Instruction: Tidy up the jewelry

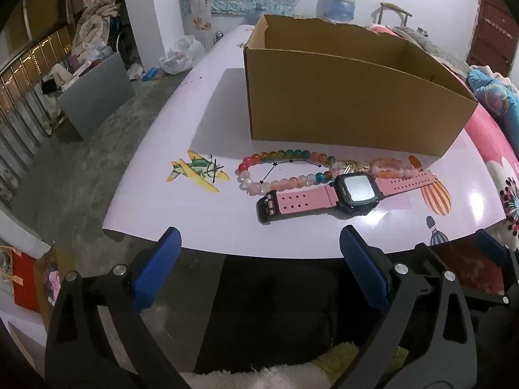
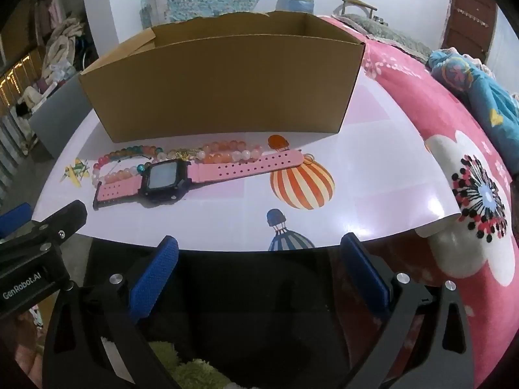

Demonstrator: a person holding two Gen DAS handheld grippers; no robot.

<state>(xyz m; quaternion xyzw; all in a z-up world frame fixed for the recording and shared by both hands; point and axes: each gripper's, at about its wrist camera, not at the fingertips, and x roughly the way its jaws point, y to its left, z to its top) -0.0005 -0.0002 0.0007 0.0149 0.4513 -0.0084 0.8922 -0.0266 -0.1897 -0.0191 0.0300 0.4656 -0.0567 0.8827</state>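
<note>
A pink-strapped watch (image 1: 340, 194) with a black square face lies flat on the white printed tabletop (image 1: 207, 123), in front of an open cardboard box (image 1: 350, 103). A multicoloured bead bracelet (image 1: 285, 170) lies just behind the watch's left end, and an orange-pink bead bracelet (image 1: 389, 167) with a small gold piece (image 1: 355, 165) lies behind its right. My left gripper (image 1: 259, 249) is open and empty at the table's near edge. In the right wrist view the watch (image 2: 194, 175), bracelets (image 2: 227, 152) and box (image 2: 227, 87) lie ahead left; my right gripper (image 2: 259, 253) is open and empty.
A pink flowered bedspread (image 2: 454, 162) lies under and right of the tabletop. A blue bundle (image 2: 486, 97) sits on the bed at right. Clutter and a railing (image 1: 32, 97) lie left, across bare floor. My left gripper's body (image 2: 39, 243) shows at the right view's left edge.
</note>
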